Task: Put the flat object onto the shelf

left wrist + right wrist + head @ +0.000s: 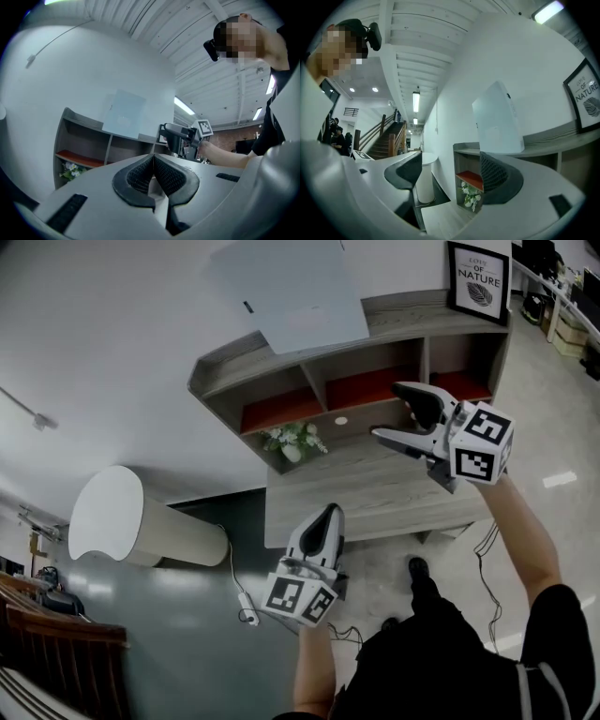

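The flat object, a thin pale board (286, 292) with a smooth matt face and squared corners, is seen on edge on the top plank of the shelf (403, 310), against the white wall. The shelf is made of grey wood-grain boards, and its open compartments are floored in dull red. A black-framed print (479, 282) is stood at the right end of the same plank, well apart from the board. Below the shelf, a desk (375, 493) of the same grey grain is set, with a small pot of white flowers and green leaves (292, 439) near its back left corner. A smooth white cylinder (122, 517) is placed on the dark floor to the left of the desk.

The right gripper (392, 412) is held over the desk in front of the shelf's right compartments. Its jaws, lined with black ribbed pads, are spread wide and nothing is held between them; the board is framed beyond the gap but is not touched. The left gripper (330, 512) is held lower, in front of the desk's near edge, well apart from the shelf. Its textured black pads (140, 174) are pressed together, with nothing caught between them.
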### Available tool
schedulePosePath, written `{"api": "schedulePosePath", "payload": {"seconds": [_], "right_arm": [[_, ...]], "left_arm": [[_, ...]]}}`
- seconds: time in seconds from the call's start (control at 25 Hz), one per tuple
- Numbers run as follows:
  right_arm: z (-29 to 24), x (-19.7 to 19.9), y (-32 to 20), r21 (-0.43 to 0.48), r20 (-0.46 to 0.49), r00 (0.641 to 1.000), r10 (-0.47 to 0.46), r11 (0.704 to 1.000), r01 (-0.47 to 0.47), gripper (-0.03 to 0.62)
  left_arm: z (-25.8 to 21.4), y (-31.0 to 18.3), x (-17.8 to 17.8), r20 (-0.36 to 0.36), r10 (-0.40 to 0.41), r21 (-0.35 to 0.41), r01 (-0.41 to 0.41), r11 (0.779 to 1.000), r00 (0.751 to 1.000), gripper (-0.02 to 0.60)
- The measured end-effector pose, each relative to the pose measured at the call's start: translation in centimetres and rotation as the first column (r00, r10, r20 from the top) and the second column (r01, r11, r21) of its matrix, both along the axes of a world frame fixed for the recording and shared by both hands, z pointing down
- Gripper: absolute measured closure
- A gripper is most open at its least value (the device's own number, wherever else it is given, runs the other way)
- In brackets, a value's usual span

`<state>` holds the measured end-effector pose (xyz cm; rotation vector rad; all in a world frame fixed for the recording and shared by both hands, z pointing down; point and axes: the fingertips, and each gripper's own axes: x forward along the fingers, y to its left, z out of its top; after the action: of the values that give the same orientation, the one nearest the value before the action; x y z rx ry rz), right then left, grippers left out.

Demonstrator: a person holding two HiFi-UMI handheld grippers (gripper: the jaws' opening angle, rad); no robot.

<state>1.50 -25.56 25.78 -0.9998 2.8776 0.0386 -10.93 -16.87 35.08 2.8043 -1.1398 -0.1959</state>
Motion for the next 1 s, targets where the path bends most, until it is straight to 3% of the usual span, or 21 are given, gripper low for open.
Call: {"api": "schedulePosePath", "payload": {"seconds": [0.36, 0.76, 0.88, 1.0], "right_arm": [[3.4, -2.8, 9.1, -0.044, -0.002, 0.996, 0.085, 0.995, -0.085, 0.244], [8.0, -4.3, 18.3, -0.110, 0.005, 0.990, 0.139, 0.984, -0.137, 0.249], [8.9, -4.0, 20.4, -0.121, 0.006, 0.986, 0.168, 0.979, -0.166, 0.270], [9.5, -3.5, 21.9, -0.123, -0.010, 0.982, 0.188, 0.975, -0.188, 0.335]], "left_arm": [[2.3, 6.9, -2.9, -0.002, 0.068, -0.023, -0.068, 0.997, 0.998, 0.566], [3.7, 11.8, -2.5, -0.007, 0.156, -0.040, -0.156, 0.987, 0.988, 0.566], [4.0, 12.8, -1.8, -0.004, 0.178, -0.038, -0.178, 0.983, 0.984, 0.566], [4.5, 13.2, -0.8, 0.007, 0.190, -0.036, -0.190, 0.981, 0.982, 0.566]]}}
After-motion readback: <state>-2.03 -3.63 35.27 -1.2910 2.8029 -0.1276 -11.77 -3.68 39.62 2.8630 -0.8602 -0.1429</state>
